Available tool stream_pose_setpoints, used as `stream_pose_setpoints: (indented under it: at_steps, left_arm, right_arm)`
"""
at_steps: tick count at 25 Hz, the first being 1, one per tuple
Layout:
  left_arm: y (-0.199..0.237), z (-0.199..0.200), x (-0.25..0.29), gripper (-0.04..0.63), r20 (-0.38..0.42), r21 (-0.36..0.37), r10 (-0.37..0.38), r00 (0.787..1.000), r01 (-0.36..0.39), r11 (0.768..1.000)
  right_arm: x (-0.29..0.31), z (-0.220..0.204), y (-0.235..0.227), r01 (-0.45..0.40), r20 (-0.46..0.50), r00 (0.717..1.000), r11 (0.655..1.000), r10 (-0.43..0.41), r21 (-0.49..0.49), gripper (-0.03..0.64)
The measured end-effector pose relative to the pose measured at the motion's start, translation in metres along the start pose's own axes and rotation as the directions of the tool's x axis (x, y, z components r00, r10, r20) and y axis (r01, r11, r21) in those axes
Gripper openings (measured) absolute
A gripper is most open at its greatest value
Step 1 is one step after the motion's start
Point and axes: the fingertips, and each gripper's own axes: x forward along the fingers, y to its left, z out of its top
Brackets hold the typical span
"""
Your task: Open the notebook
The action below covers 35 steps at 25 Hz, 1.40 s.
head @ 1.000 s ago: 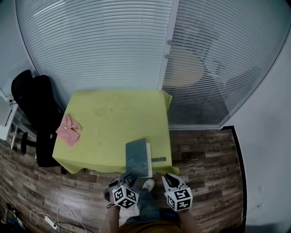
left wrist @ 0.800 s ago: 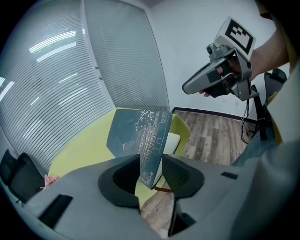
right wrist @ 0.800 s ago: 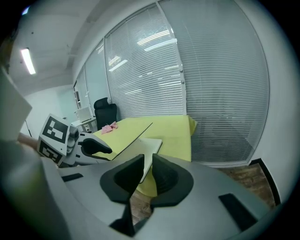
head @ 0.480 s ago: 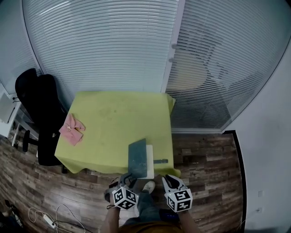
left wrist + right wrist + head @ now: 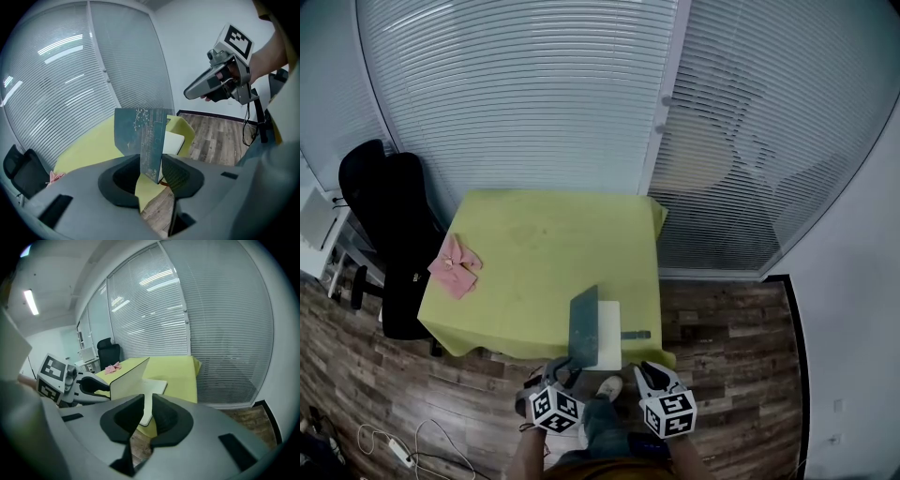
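Progress showed in the cover [image 5: 584,323]: within the last second it had swung from lying almost flat on the notebook [image 5: 609,345] to standing close to upright just ahead of both grippers. We judged the opening about half done (the leaf had yet to fall over to the left gripper's side). The left gripper [image 5: 157,176] had its jaws partly closed, pinching the cover's near lower edge. The right gripper [image 5: 146,416] kept only a narrow slot between its jaws, and the near edge of the white pages [image 5: 153,386] ran into that slot. We took it for a hold, though the pads' contact was hard to see.

The left gripper view gave us the cover's teal patterned outside. The right gripper view alone showed its pale inside face. Only the head view showed the pink cloth [image 5: 456,265], well off beyond the left gripper on the yellow table [image 5: 544,234].
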Motion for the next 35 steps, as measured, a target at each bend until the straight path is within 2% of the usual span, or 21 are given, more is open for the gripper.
stream_pose_setpoints:
  at_steps: [12, 23, 35]
  left_arm:
    - [0.010, -0.006, -0.010, 0.163, 0.019, -0.056, 0.021, 1.000, -0.020, 0.998]
    - [0.017, -0.010, -0.013, 0.161, 0.016, -0.064, 0.033, 0.999, -0.032, 0.997]
    - [0.028, -0.024, -0.021, 0.147, 0.005, -0.107, 0.063, 0.998, -0.062, 0.992]
  right_arm:
    - [0.005, -0.001, 0.006, -0.012, -0.006, 1.000, 1.000, 0.012, -0.001, 0.065]
    - [0.010, -0.002, 0.002, -0.006, -0.022, 1.000, 1.000, 0.006, -0.004, 0.063]
    - [0.016, 0.000, 0.012, -0.024, -0.030, 0.999, 1.000, 0.024, -0.016, 0.063]
